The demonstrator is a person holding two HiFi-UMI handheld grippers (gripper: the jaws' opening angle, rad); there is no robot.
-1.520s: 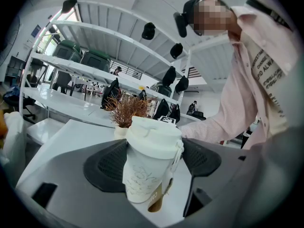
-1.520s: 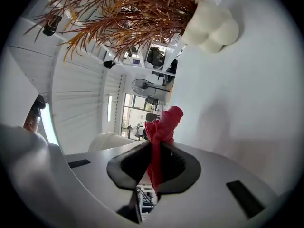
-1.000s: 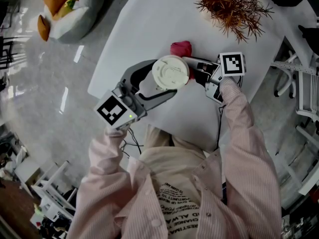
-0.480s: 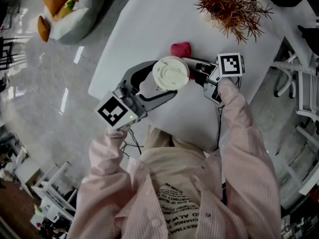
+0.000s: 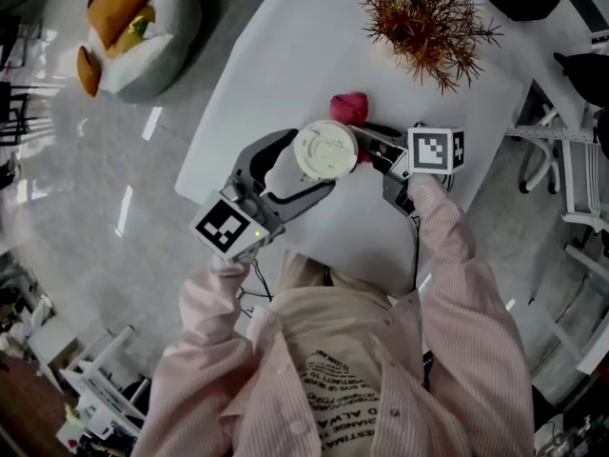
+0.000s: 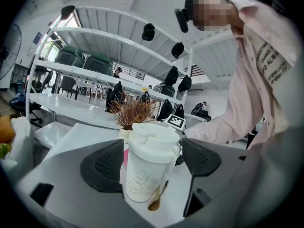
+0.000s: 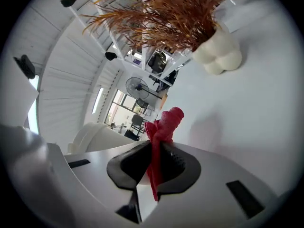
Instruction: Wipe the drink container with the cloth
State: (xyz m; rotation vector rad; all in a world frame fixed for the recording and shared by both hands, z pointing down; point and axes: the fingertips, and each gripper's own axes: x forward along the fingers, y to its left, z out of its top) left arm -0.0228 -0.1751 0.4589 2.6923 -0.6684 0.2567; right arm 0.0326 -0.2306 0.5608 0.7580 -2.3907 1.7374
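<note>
A white lidded drink cup is raised over the white table, and my left gripper is shut on its sides. In the left gripper view the cup stands upright between the two dark pads, with a gold tag hanging at its base and the left gripper closed round it. My right gripper comes in from the right and is shut on a red cloth. The cloth bunches just beyond the cup's far rim. In the right gripper view the cloth sticks up from the right gripper, pinched between the jaws.
A dried orange plant in a white vase stands at the table's far right. An orange and white cushion pile lies on the floor to the left. White chairs stand off the table's right edge.
Both grippers keep their hold. The right gripper and the red cloth have drawn a little closer to the cup's rim, and the head view has shifted slightly.
</note>
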